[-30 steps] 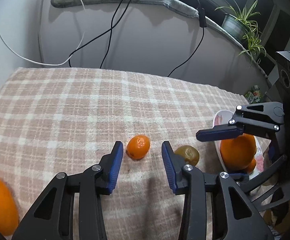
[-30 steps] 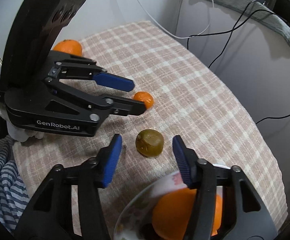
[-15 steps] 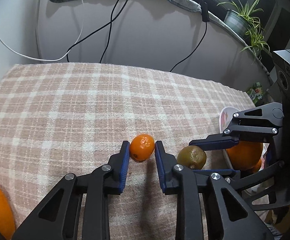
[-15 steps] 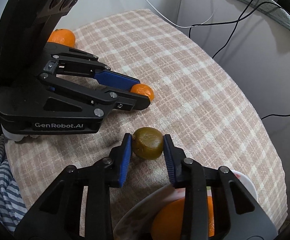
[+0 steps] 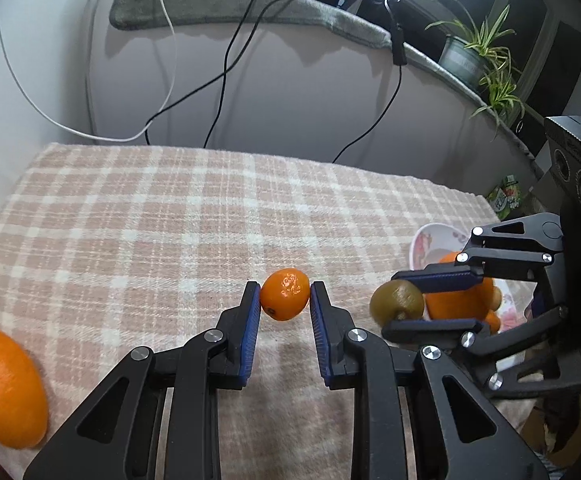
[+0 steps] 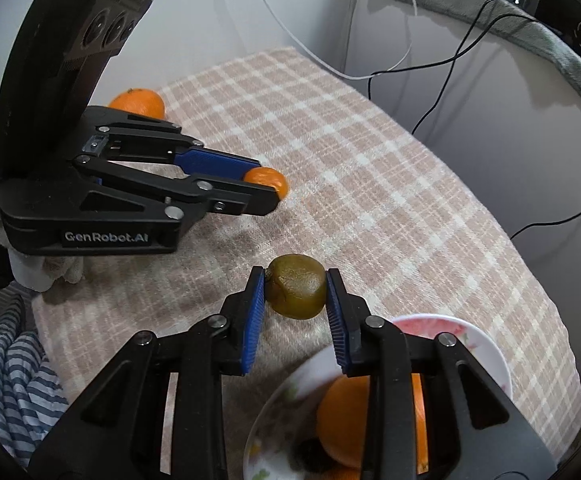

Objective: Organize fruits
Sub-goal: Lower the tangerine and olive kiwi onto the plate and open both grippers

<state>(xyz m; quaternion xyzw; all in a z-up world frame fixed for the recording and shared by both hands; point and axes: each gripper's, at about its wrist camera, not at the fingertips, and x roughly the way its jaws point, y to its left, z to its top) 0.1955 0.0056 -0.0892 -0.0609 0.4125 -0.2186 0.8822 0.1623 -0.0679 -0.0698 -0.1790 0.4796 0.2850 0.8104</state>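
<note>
Both grippers have squeezed shut since a second ago, when their jaws stood wide with the fruit loose between them. Now the left gripper (image 5: 285,300) pinches the small mandarin (image 5: 285,294) between its blue pads, and the right gripper (image 6: 295,290) pinches the kiwi (image 6: 296,291) the same way. Both fruits look lifted a little off the checked cloth (image 5: 170,220), because a soft shadow sits under each one.

That means two fruits are caught at once. I think the next job is to carry them to the flowered bowl (image 6: 482,344), which sits just beside the right gripper and already has a big orange (image 6: 342,420) in it. One more orange (image 5: 4,388) lies on the cloth, well away to the left.

The mandarin is round, shiny and a bit bumpy. The kiwi is egg-shaped, dull and brown-green, with a rough skin. It may be soft, so a hard squeeze could squash it. The pads have little ridges, which should help them hold on. The cloth looks fuzzy and thick, with pink and white squares. The bowl is smooth and white with pink flowers.
</note>
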